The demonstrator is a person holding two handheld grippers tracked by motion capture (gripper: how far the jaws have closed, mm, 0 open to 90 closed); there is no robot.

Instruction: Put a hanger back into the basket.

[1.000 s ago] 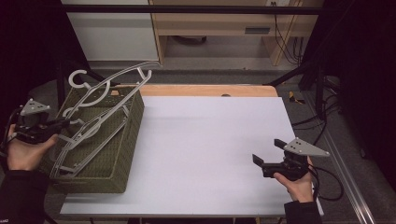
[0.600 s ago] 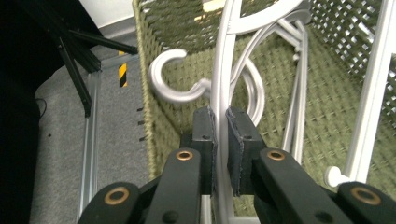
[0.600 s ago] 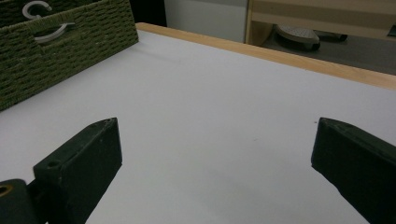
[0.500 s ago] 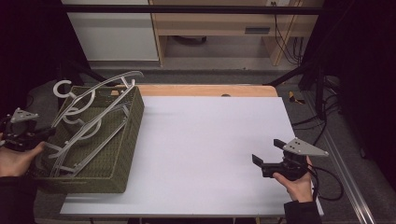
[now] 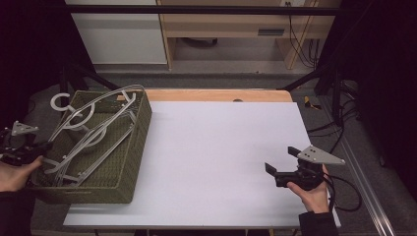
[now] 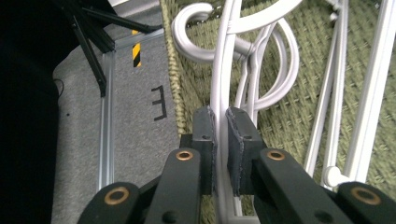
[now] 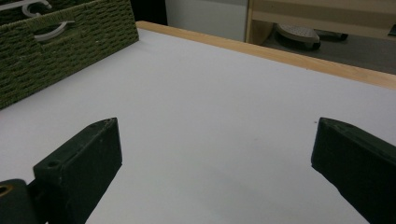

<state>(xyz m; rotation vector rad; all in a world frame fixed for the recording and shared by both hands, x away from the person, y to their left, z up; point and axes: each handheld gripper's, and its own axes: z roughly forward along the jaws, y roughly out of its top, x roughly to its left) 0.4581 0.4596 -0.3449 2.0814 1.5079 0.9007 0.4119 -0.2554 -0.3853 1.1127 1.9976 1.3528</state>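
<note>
At bench's left edge: green woven basket [image 5: 125, 162], standing partly over the side of the white bench [image 5: 216, 147], long side running away from the camera.
Basket contents: several white plastic hangers [image 5: 91, 132] lying along the basket's length, hooks toward the far left corner, one hook [image 5: 61, 102] curling out over the rim.
Left hand-held gripper [image 5: 43, 146]: at the basket's left rim, held from the bottom left corner of the high view; grey three-cornered plate on top, pointing toward the basket.
Left jaws: pressed together on the white hangers, pinching a thin white bar that runs up between the two black pads [image 6: 240, 135] in the left gripper view.
Held hangers, close up: gripped bar leading up to a curled hook [image 6: 196, 32] near the basket's woven wall; more white bars lying beside it to the right over the green weave.
Right hand-held gripper [image 5: 281, 164]: low over the near right part of the bench, well apart from the basket, jaws pointing left.
Right jaws: spread wide, nothing between them, bare white bench beneath in the right gripper view [image 7: 219, 140].
Far side from right gripper view: basket's end wall [image 7: 56, 56] with a handle slot, a white hanger part showing through it; wooden strip [image 7: 289, 58] along the bench's far edge.
</note>
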